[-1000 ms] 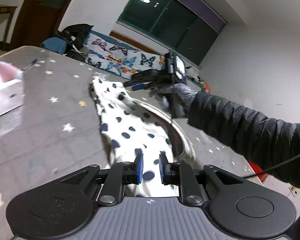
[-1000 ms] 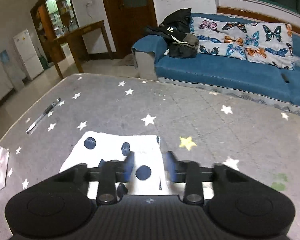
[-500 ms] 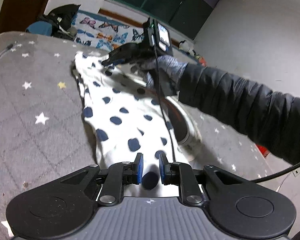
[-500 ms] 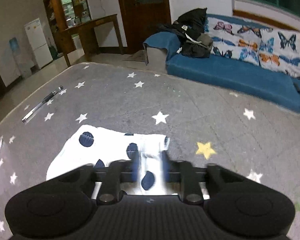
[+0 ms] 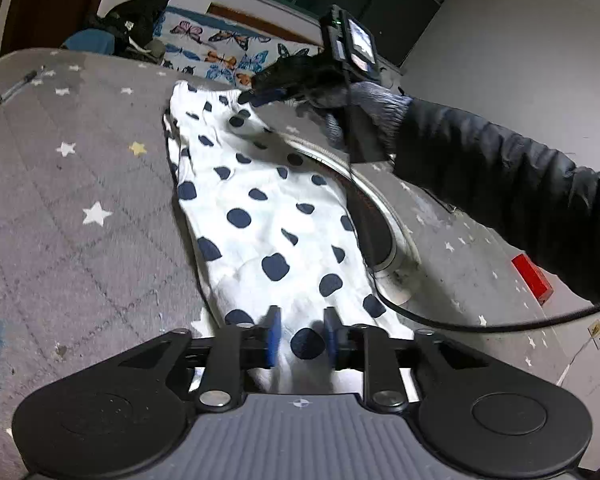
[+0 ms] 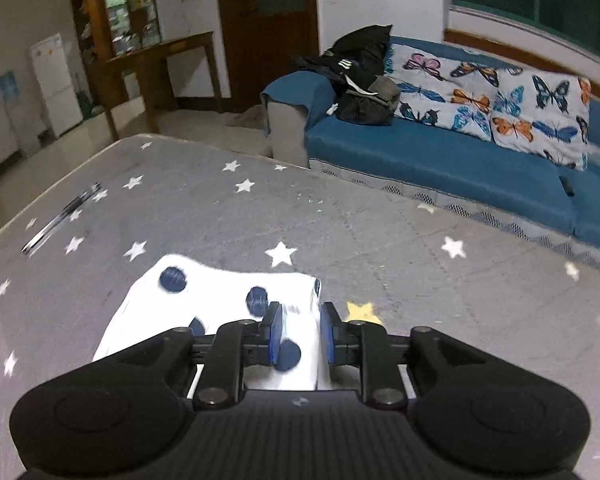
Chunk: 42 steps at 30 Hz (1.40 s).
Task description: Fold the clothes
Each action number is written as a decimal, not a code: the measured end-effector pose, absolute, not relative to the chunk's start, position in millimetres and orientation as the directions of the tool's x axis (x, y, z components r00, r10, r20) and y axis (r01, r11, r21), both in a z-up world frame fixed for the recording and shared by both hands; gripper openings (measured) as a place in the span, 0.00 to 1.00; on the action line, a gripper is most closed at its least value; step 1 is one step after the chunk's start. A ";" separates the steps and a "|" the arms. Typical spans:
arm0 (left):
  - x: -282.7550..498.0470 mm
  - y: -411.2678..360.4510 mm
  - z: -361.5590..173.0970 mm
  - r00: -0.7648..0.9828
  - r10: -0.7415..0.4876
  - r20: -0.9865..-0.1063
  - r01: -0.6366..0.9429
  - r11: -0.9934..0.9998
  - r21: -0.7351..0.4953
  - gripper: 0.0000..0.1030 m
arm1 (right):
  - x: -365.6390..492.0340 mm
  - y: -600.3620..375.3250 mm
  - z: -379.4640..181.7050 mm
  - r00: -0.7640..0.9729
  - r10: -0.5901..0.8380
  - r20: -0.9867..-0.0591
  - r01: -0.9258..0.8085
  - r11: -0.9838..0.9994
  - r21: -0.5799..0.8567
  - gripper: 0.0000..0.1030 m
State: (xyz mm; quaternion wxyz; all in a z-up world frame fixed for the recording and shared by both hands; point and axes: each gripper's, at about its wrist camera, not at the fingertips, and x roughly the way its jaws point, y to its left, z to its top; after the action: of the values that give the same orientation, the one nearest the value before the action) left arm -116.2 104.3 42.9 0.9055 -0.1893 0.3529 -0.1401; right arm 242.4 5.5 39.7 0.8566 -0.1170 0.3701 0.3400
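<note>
A white garment with dark blue dots (image 5: 260,216) lies stretched along the grey star-patterned table (image 5: 80,200). My left gripper (image 5: 299,340) holds its near end, with cloth bunched between the blue pads. My right gripper (image 6: 299,338) is closed on the far end of the same garment (image 6: 220,300). In the left wrist view the right gripper (image 5: 260,98) sits at the far end, held by a gloved hand in a black sleeve.
A pen (image 6: 60,220) lies near the table's left edge. A round metal-rimmed fixture (image 5: 384,216) sits in the table beside the garment. A red object (image 5: 532,278) is at the right. A blue sofa (image 6: 460,152) with butterfly cushions stands behind.
The right gripper's jaws closed onto the garment's far end. The garment has been pulled out longer and flatter between the two grippers. The left gripper's jaws now stand a little wider.
</note>
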 end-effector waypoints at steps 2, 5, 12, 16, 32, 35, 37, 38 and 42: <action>-117.3 104.9 46.6 0.720 -0.381 -0.580 0.123 0.892 -0.435 0.30 | 231.9 -2.4 49.6 0.483 0.499 -0.719 -0.693 0.720 0.034 0.20; -117.9 106.3 52.1 0.736 -0.368 -0.568 0.122 0.898 -0.423 0.34 | 209.9 -17.7 60.2 0.451 0.519 -0.726 -0.726 0.686 0.040 0.20; -110.2 113.3 62.8 0.776 -0.332 -0.537 0.109 0.908 -0.404 0.34 | 140.9 -50.4 53.2 0.355 0.549 -0.757 -0.798 0.599 0.061 0.20; -97.2 114.7 59.9 0.774 -0.326 -0.543 0.111 0.914 -0.391 0.32 | 105.0 -68.0 41.5 0.315 0.557 -0.768 -0.821 0.566 0.074 0.20; -76.0 111.5 39.1 0.740 -0.270 -0.616 0.098 0.949 -0.300 0.31 | 18.2 -104.5 65.5 0.291 0.627 -0.722 -0.873 0.484 0.068 0.26; -78.8 108.6 40.8 0.742 -0.262 -0.617 0.098 0.953 -0.287 0.32 | -13.2 -102.7 67.5 0.239 0.659 -0.713 -0.905 0.417 0.082 0.26; -81.3 107.8 41.4 0.744 -0.259 -0.616 0.097 0.954 -0.284 0.32 | -32.0 -101.9 66.6 0.207 0.676 -0.707 -0.921 0.379 0.092 0.26; -82.6 107.7 41.5 0.746 -0.258 -0.614 0.097 0.954 -0.284 0.32 | -41.3 -101.9 66.0 0.196 0.684 -0.703 -0.928 0.362 0.093 0.26; -89.1 105.4 41.1 0.747 -0.258 -0.612 0.106 0.956 -0.273 0.32 | -69.3 -100.6 62.0 0.162 0.695 -0.700 -0.950 0.301 0.079 0.26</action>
State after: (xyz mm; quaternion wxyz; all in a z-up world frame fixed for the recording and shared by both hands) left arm -89.1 105.4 41.1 0.9281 -0.1111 0.3416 -0.0981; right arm -69.3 -100.6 62.0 0.7368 -0.1947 0.3278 0.5583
